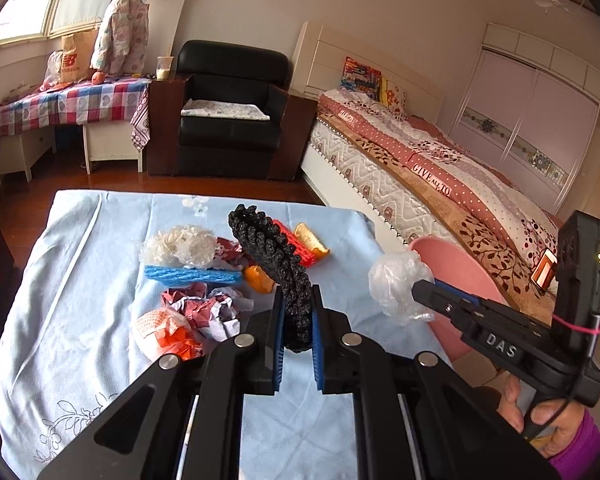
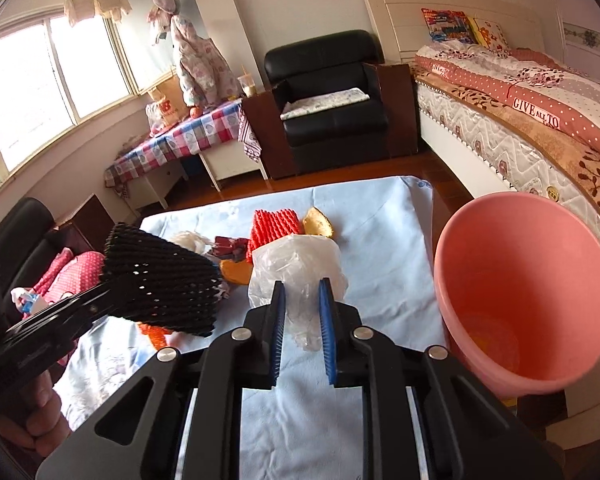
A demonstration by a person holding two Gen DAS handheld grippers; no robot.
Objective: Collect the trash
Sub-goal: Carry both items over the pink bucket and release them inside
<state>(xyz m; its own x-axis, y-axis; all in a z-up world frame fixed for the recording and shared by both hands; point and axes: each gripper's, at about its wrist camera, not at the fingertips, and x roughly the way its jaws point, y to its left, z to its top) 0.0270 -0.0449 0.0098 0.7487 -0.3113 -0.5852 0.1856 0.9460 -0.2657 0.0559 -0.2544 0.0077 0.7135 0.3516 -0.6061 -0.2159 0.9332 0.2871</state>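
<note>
- Left gripper [image 1: 296, 320]: pads drawn close together and clamped on the lower end of a black foam net sleeve [image 1: 276, 264], which stands up and away from the pads, clear of the bench [image 1: 80, 280].
- Right gripper [image 2: 302, 312]: jaws narrow, pinching a crumpled clear plastic bag [image 2: 296, 268]; most of the bag bulges forward beyond the pads. The pink bin [image 2: 528, 288] stands just beside the bench, at its right edge, mouth tilted toward the camera.
- Risk 1: the plastic bag is slick and held only by a small fold; a quick swing toward the bin could let it slide out and land on the bench or floor.
- Risk 2: the net sleeve is long, springy and held by one end; its free end may catch the bin rim or brush the pile and drag pieces off the cloth.
- Risk 3: both grippers are near each other and share one bin; arriving together, they could collide over its mouth.
- Remaining trash on the bench: white foam net [image 1: 184, 246], blue foam strip [image 1: 192, 276], red foam net [image 1: 296, 244], orange peel [image 1: 312, 242], crumpled paper [image 1: 204, 308] and an orange-and-white wrapper [image 1: 164, 332], clustered at the centre.
- Surface: bench covered with a pale blue cloth, loose and wrinkled, so items may snag.
- Room: a bedroom with a black armchair [image 1: 232, 108], a bed [image 1: 440, 172] with patterned quilts, a checked-cloth side table [image 1: 68, 104] under the window, and a wooden floor.
</note>
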